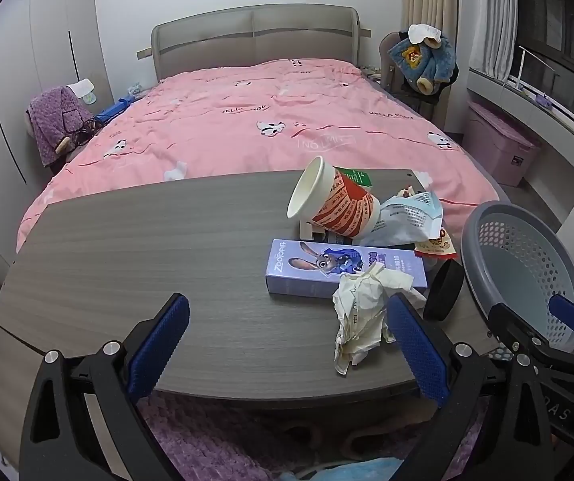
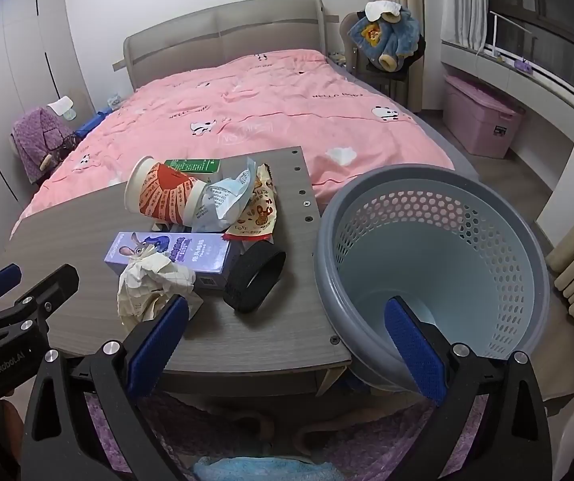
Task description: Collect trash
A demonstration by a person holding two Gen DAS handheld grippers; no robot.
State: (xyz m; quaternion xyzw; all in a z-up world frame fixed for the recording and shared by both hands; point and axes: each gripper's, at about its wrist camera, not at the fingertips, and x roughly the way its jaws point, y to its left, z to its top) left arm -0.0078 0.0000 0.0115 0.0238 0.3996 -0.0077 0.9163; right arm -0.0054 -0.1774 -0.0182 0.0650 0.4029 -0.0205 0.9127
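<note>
Just ahead of the left tool (image 1: 287,344), fingers apart: crumpled paper (image 1: 361,312) on the table (image 1: 146,240); right tool (image 2: 287,344) likewise apart.

The grey wood-grain table (image 1: 126,240) carries a crumpled cream paper (image 1: 361,312), a purple cartoon-rabbit carton (image 1: 327,270), a black ring band (image 2: 254,280) and a tipped red-and-white paper cup (image 1: 327,204).

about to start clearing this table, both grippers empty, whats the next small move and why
Probably ease the left gripper forward and right to straddle the crumpled cream paper wad. Both grippers are open and hold nothing; the wad lies nearest, at the grey wood table's front edge, partly on the purple cartoon-rabbit box. The grey perforated plastic basket stands empty.
</note>
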